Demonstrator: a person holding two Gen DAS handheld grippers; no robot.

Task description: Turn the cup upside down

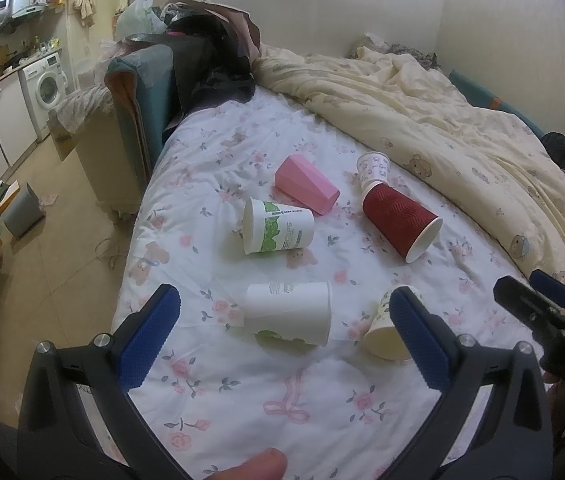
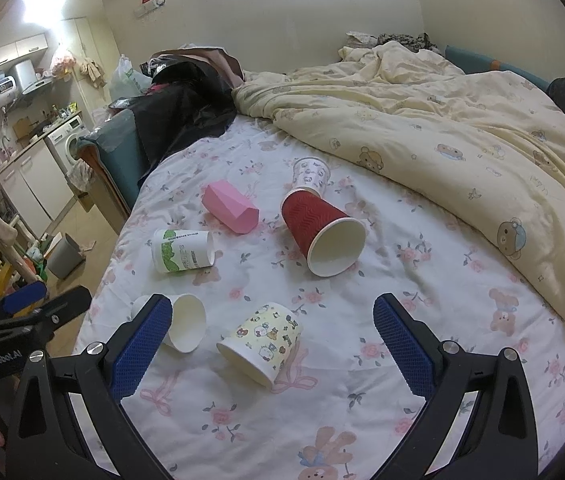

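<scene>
Several paper cups lie on their sides on the floral bed sheet (image 1: 242, 392). A white and green cup (image 1: 288, 318) (image 2: 184, 322) lies nearest, between my left gripper's fingers in line of sight. A cartoon-print cup (image 2: 260, 340) (image 1: 382, 330) lies ahead of my right gripper. Farther off lie a second white and green cup (image 1: 278, 226) (image 2: 182, 250), a red ribbed cup (image 1: 400, 220) (image 2: 324, 234), a pink faceted cup (image 1: 306, 190) (image 2: 230, 208) and a small patterned cup (image 1: 372, 168) (image 2: 310, 174). My left gripper (image 1: 282, 340) and right gripper (image 2: 272, 344) are both open and empty above the sheet.
A cream bear-print duvet (image 2: 462, 140) is bunched along the right and far side. Dark clothes and bags (image 1: 210, 64) pile at the bed's far left corner. The bed edge drops to the floor on the left, with a grey bin (image 1: 22, 210) there.
</scene>
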